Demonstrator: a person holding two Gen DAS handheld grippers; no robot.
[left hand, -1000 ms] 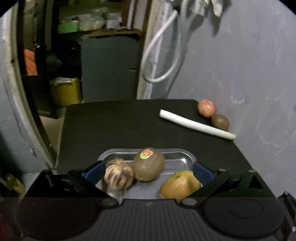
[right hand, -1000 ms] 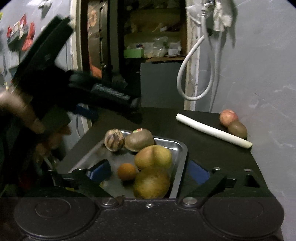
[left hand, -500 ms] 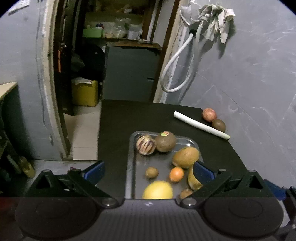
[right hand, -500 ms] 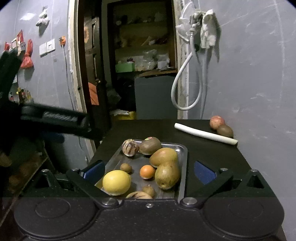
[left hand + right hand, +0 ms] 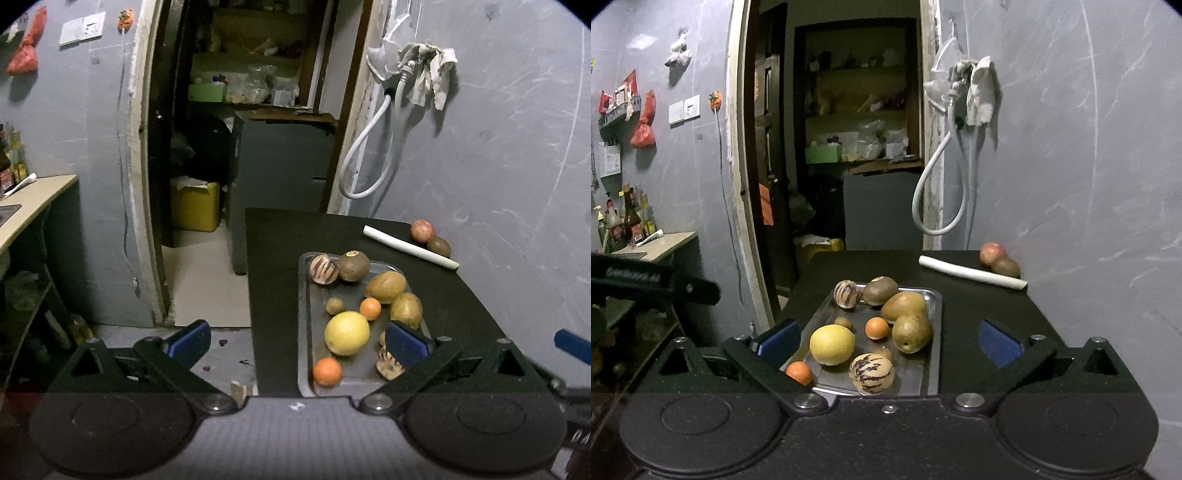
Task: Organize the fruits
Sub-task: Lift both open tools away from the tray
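Observation:
A metal tray (image 5: pixel 306 332) (image 5: pixel 932 332) on the black table holds several fruits: a yellow citrus (image 5: pixel 346 333) (image 5: pixel 832 344), small oranges (image 5: pixel 327 371) (image 5: pixel 876 328), mangoes (image 5: pixel 385 286) (image 5: pixel 903 305), striped melons (image 5: pixel 323 268) (image 5: pixel 871 373) and a brown stickered fruit (image 5: pixel 353 265) (image 5: pixel 880 290). A red apple (image 5: pixel 423 230) (image 5: pixel 991 253) and a brown fruit (image 5: pixel 439 246) (image 5: pixel 1006 266) lie by the wall behind a white stick (image 5: pixel 410 251) (image 5: pixel 971 277). My left gripper (image 5: pixel 295 341) hangs open above the tray's near left edge. My right gripper (image 5: pixel 888 341) hangs open over the tray's near end, empty.
The table (image 5: pixel 273 258) ends at the left, with tiled floor below. A grey wall (image 5: pixel 1089 184) runs along its right side, with a white hose (image 5: pixel 938 199) and rags hanging. A dark doorway with shelves lies behind. A counter with bottles (image 5: pixel 628 221) stands at the left.
Both grippers have pulled back and up from the tray, so the whole tray and more of the room show now. The left gripper has also drifted left.

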